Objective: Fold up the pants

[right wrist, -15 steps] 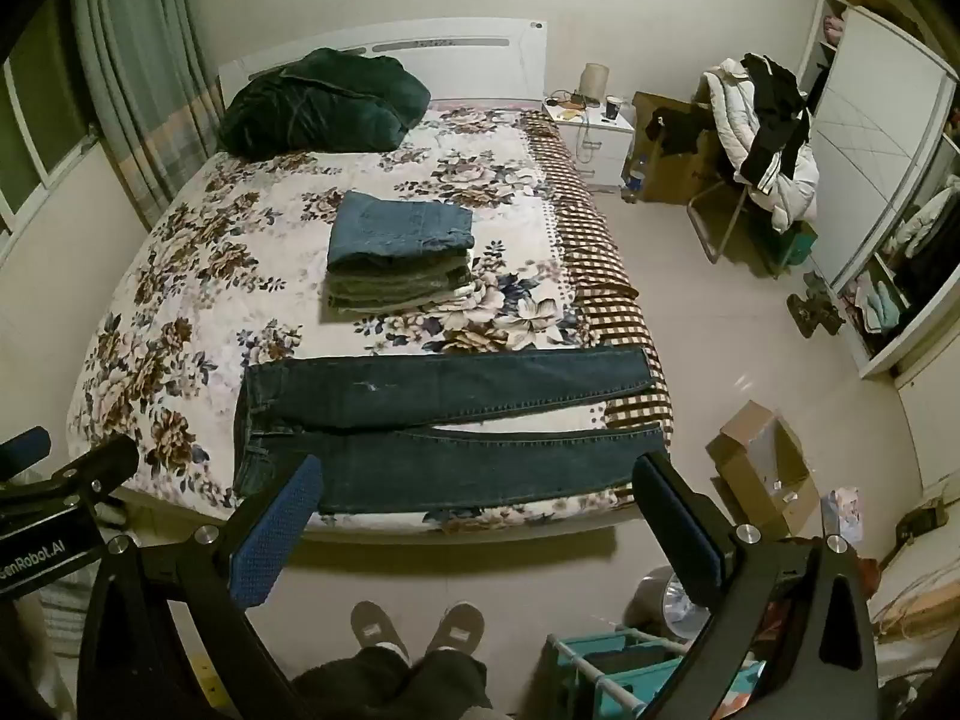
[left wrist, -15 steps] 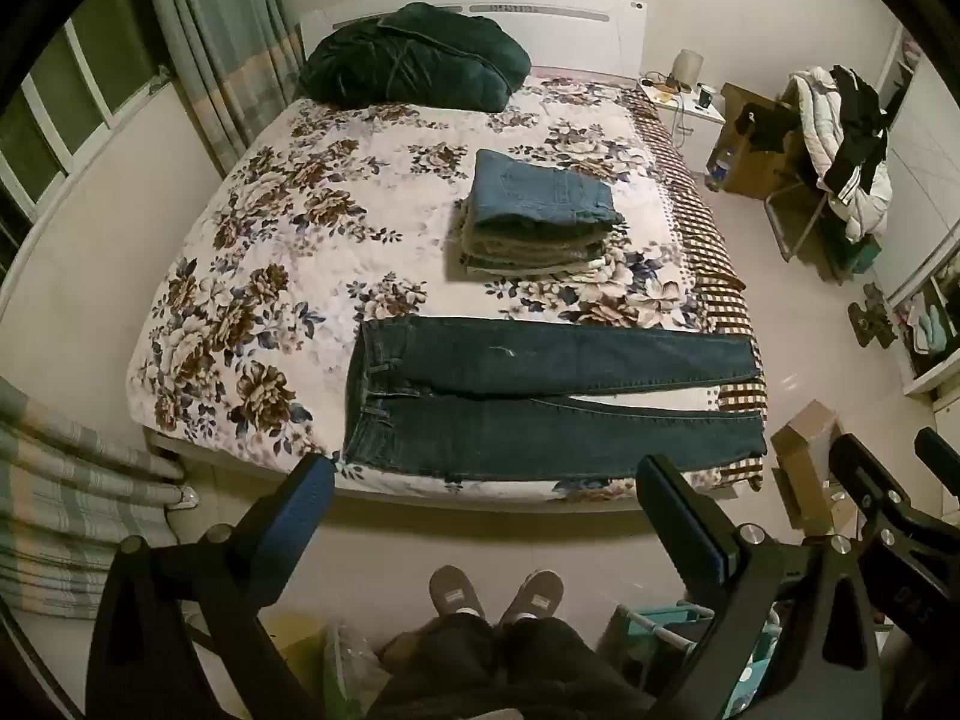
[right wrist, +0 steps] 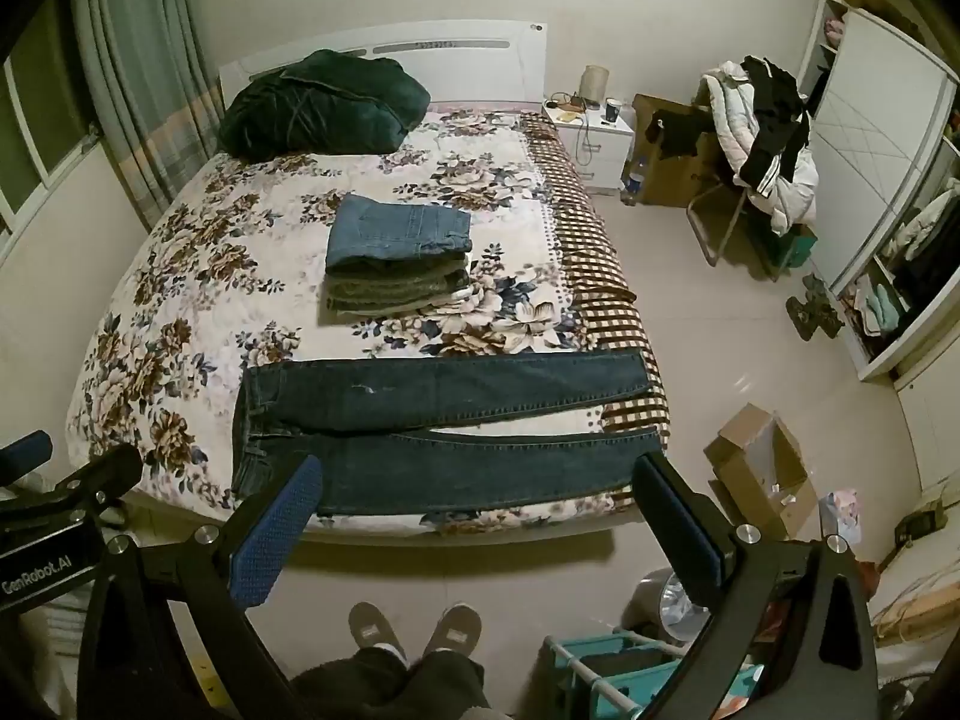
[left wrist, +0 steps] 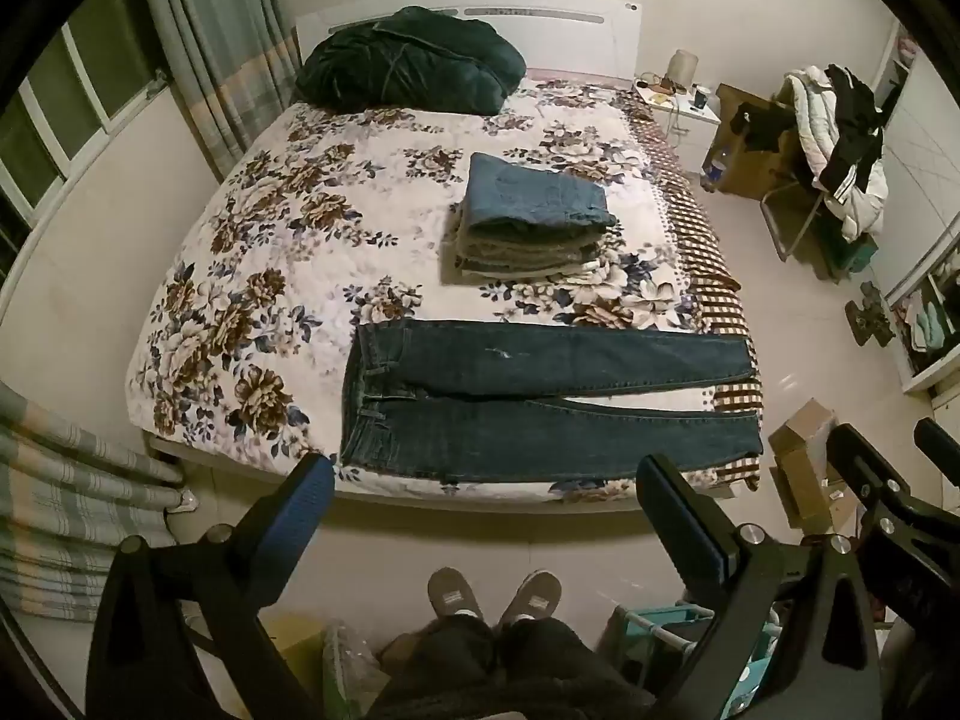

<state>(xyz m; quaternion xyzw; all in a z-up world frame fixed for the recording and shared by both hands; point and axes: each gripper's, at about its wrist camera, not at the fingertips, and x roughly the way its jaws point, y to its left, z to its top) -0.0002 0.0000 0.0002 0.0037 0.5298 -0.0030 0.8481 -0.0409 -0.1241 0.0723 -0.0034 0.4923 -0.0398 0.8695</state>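
One marking reads clearly: white lettering "GenRobot.AI" on the black body of the left gripper (right wrist: 24,462), seen at the lower left edge of the right wrist view. In the left wrist view, the right gripper (left wrist: 888,456) carries faint raised marks, possibly letters, too dark to read. Nothing else is legible.

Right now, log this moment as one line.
left gripper open | right gripper open | dark jeans flat, unfolded | folded stack behind

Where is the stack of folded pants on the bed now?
In both views the stack of folded pants lies mid-bed toward the right side, beyond the flat dark jeans and before the dark green duvet.
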